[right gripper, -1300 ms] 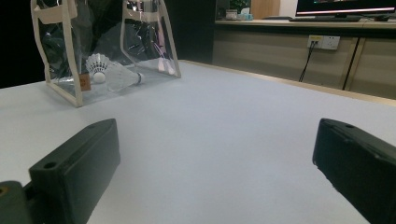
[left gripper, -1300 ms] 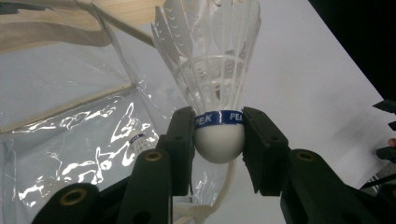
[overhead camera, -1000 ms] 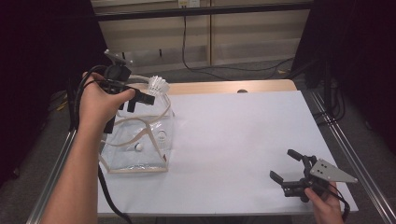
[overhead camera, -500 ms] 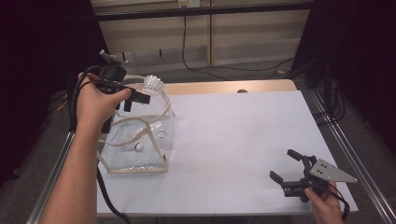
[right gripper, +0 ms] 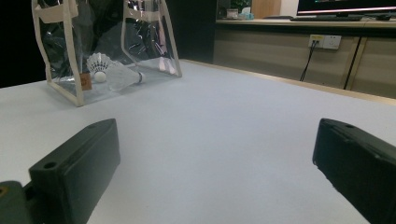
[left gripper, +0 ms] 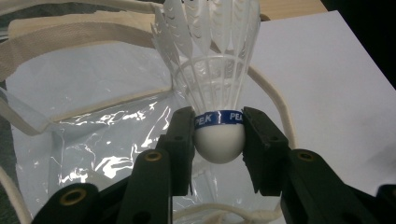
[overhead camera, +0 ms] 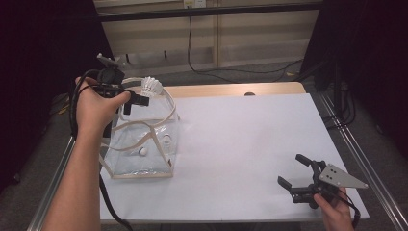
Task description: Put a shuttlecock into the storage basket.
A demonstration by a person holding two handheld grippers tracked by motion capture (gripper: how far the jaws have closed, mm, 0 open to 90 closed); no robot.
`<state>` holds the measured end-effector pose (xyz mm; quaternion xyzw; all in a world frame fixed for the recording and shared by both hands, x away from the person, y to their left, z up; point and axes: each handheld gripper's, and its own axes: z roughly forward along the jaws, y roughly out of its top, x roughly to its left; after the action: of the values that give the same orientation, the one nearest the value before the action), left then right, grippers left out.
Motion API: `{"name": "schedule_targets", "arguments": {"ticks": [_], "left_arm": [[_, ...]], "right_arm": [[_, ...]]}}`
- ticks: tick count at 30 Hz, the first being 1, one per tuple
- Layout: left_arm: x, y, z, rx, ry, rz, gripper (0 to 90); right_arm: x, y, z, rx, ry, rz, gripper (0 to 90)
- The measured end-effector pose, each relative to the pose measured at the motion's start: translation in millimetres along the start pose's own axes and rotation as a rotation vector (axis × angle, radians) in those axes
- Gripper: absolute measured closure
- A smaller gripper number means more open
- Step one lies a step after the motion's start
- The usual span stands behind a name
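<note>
**Shuttlecock held over clear bag as second gripper waits at table's near edge**

A person's left gripper (left gripper: 218, 140) clamps a white shuttlecock (left gripper: 212, 84) by its rounded cork base, the two black jaws pressing on either side just below a blue band printed with white letters. The feathered skirt stands up and away from the jaws. Seen from the high view, the left gripper (overhead camera: 137, 100) is held in the air above the open top of a transparent bag (overhead camera: 139, 144) with cream fabric trim and handles, which stands near the left edge of the white table (overhead camera: 250, 134); the shuttlecock (overhead camera: 152, 86) sits at the gripper's tip, over the bag's far rim. The left hand (overhead camera: 96, 108) grips the tool's body, a black cable looping down beside the forearm.

Inside the bag, on its bottom, lie more shuttlecocks (right gripper: 112, 72); the right gripper view shows at least two of them through the clear wall, resting on their sides close together.

The right gripper (overhead camera: 294, 175) sits low at the near right corner of the table, well apart from the bag, held by the right hand (overhead camera: 337, 209). Its jaws stand wide apart with nothing between them, bare table surface showing in the gap. A grey three-cornered plate tops it.
</note>
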<state>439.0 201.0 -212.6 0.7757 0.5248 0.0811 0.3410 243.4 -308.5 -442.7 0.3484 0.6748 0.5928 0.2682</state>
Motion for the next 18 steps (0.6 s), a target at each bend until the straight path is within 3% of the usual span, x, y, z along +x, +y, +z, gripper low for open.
{"name": "schedule_targets", "arguments": {"ticks": [18], "left_arm": [[10.7,-5.0,10.2,-0.005,0.049,-0.028,64.9]], "right_arm": [[-0.1,-0.2,0.3,0.0,-0.001,0.002,0.4]]}}
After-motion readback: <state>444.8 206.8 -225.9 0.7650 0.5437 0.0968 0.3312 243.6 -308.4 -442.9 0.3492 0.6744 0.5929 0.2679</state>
